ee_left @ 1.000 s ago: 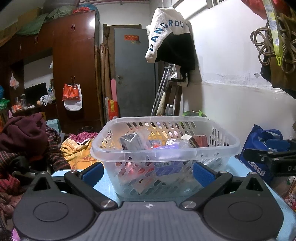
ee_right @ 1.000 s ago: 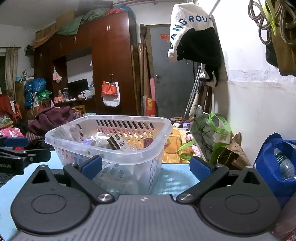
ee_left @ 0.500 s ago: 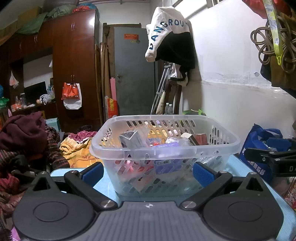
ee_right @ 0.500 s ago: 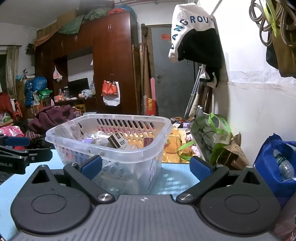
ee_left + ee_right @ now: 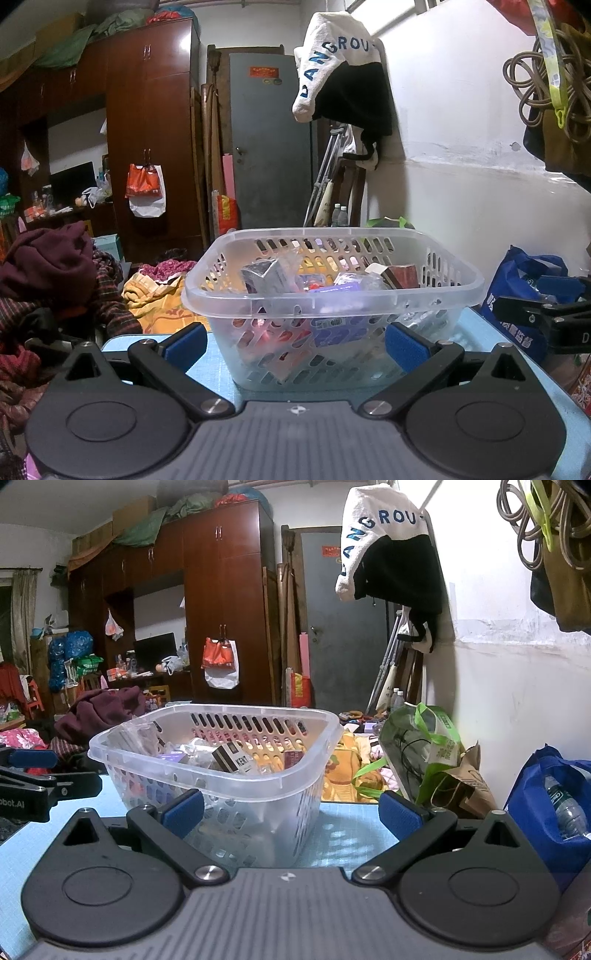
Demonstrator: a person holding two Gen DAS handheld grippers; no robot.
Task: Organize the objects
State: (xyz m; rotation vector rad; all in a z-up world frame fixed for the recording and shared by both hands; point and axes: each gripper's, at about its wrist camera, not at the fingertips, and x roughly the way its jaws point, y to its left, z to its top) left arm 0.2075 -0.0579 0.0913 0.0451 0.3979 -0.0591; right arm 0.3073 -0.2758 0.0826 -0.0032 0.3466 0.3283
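A clear perforated plastic basket (image 5: 332,295) stands on the light blue table (image 5: 218,354), filled with several small boxes and packets, among them a KENT box (image 5: 232,762). My left gripper (image 5: 293,341) is open and empty, low at the table's near edge, facing the basket's side. My right gripper (image 5: 291,810) is open and empty, also low, facing the basket (image 5: 221,775) from its right corner. Each gripper shows at the edge of the other's view: the right one (image 5: 546,314) and the left one (image 5: 40,782).
A blue bag (image 5: 524,291) with a bottle sits right of the table, beside a green bag and a brown paper bag (image 5: 436,760). Clothes are piled on the left (image 5: 48,266). A wardrobe and a grey door (image 5: 269,140) stand behind. The white wall is at right.
Both views have risen slightly, so the basket sits a little lower in frame. Both grippers stay open.
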